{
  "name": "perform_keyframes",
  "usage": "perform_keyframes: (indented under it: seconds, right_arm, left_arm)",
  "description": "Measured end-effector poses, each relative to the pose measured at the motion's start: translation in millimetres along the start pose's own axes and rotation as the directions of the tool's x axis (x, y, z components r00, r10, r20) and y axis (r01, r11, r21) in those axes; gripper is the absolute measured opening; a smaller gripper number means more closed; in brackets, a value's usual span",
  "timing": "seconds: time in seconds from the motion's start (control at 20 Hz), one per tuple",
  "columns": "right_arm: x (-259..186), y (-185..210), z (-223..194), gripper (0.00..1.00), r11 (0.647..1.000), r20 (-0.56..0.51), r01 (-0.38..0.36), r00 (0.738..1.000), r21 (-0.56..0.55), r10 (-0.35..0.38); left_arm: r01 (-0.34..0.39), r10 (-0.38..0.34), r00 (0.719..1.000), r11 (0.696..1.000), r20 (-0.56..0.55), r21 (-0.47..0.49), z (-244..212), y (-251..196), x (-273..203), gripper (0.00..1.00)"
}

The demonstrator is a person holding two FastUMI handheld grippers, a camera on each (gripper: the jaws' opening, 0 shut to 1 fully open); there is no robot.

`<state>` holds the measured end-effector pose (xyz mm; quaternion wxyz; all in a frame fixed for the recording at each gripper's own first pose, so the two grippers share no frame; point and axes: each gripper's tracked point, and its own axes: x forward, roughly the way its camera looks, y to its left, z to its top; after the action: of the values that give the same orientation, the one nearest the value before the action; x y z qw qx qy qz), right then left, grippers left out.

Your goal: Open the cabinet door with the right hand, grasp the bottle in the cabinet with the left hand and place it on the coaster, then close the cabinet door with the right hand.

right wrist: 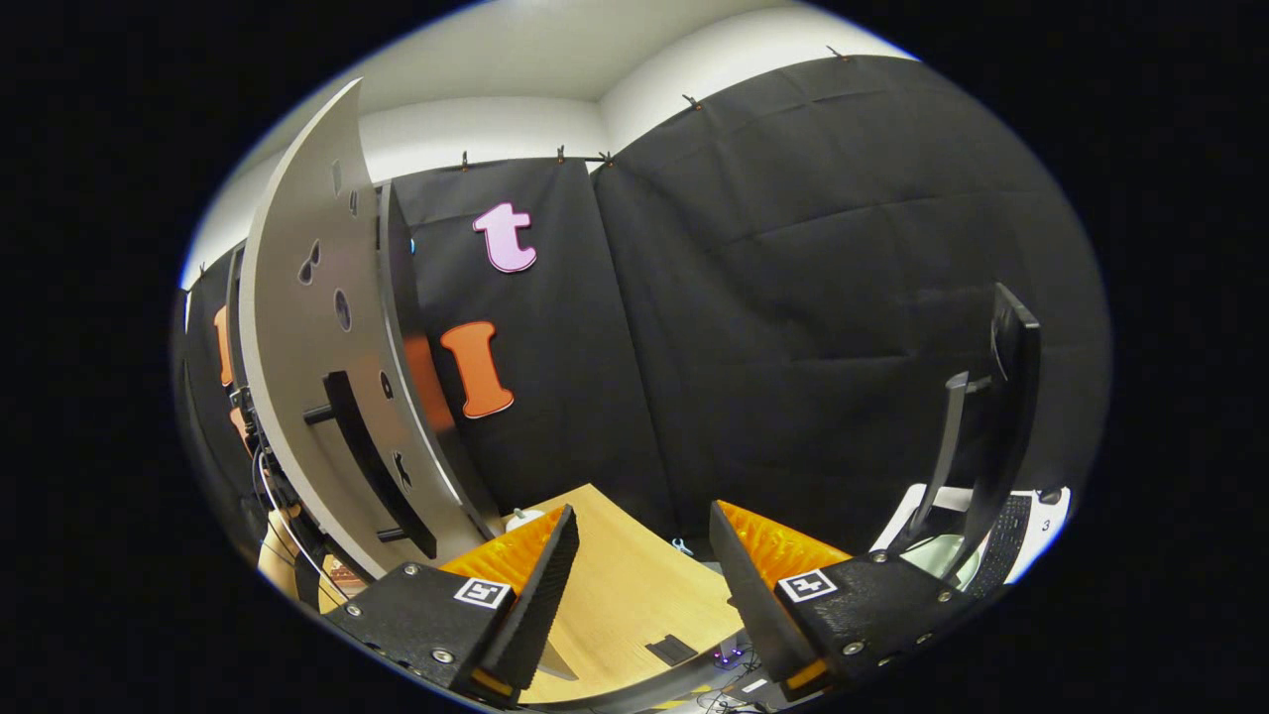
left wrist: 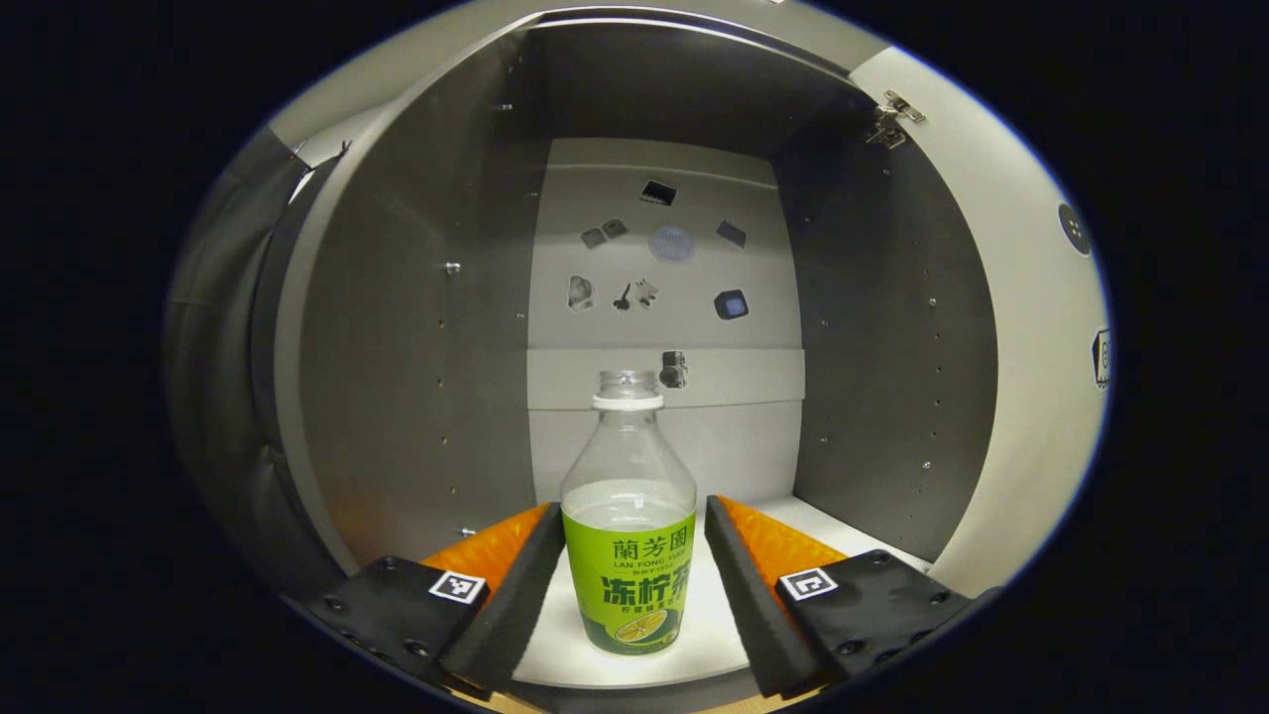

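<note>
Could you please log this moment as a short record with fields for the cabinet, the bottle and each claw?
cabinet door: open, swung out, seen edge-on with its dark bar handle in the right gripper view
bottle: upright on the cabinet floor, green label, part full
left claw: open, one finger on each side of the bottle, neither finger pressing on it yet
right claw: open, holding nothing, over the wooden table, beside the door
task stage: door opened, bottle not yet grasped
</note>
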<state>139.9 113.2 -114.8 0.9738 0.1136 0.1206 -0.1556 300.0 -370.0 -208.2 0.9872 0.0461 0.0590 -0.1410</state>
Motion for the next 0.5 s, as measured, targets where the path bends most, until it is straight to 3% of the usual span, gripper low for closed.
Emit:
perform_keyframes:
  seconds: [0.05, 0.15, 0.3, 0.5]
  right_arm:
    - [0.9, -1.2, 0.1, 0.83, 1.0, 0.001, 0.004, 1.0, -0.002, -0.004]
    - [1.8, -2.1, 0.2, 0.83, 1.0, 0.003, 0.01, 1.0, -0.007, -0.01]
    - [3.6, 2.9, 0.2, 0.83, 1.0, 0.001, -0.008, 1.0, -0.004, 0.008]
    - [4.4, 2.6, -1.7, 0.83, 0.999, 0.001, -0.029, 1.0, -0.026, 0.029]
  left_arm:
    - [0.012, -0.011, 1.0, 1.0, 0.01, -0.005, 1.8, -1.7, -0.3, 0.84]
    - [0.017, -0.016, 1.0, 0.999, 0.012, -0.031, 2.2, -0.8, -9.0, 0.82]
    - [0.031, -0.028, 0.999, 0.997, 0.034, -0.067, 5.3, -1.6, -39.6, 0.84]
    - [0.066, -0.064, 0.996, 0.997, 0.066, -0.026, 8.3, 7.7, -96.0, 0.82]
